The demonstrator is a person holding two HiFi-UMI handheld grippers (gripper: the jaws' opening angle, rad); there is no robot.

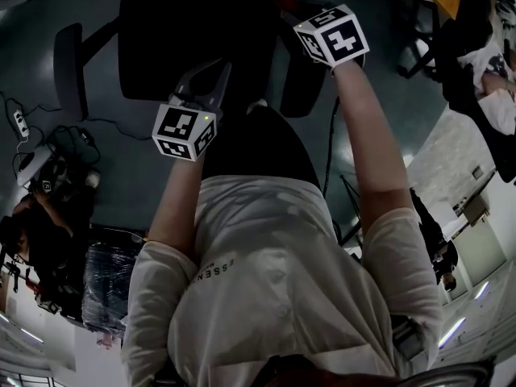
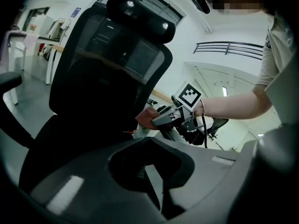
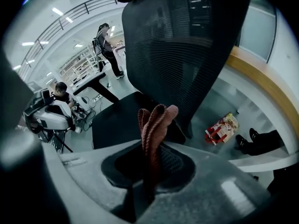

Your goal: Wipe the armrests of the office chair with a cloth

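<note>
Grey office floor point(image 1: 121, 160) surrounds the chair point(image 1: 193, 31); desks and other people stand well away in the right gripper view.

1. Right gripper point(image 3: 150, 181): the jaws are clamped on a folded reddish-brown cloth point(image 3: 154, 122). Its ribbed folds stick up and forward past the tips. I judge the grip to be firm enough for wiping.
2. Left gripper point(image 2: 152, 190): the jaws are drawn close together with nothing between them. It hangs over the front of the black seat point(image 1: 258, 147).
3. Position: in the head view the right gripper sits just beside the right armrest point(image 1: 302, 91). I cannot tell whether the cloth touches the pad. The left armrest point(image 1: 68, 59) is well apart from both grippers.

Recommended procedure for this step:
- I lay the free folds flat on the pad, not the jaw tips, so only fabric rubs the surface.
- I draw the cloth along the full length of the armrest with light, even pressure.
- I use the left gripper to steady the chair if it swivels.

Chair: tall black mesh backrest point(image 3: 187, 45), headrest point(image 2: 140, 10) on top, dark curved armrests.
</note>
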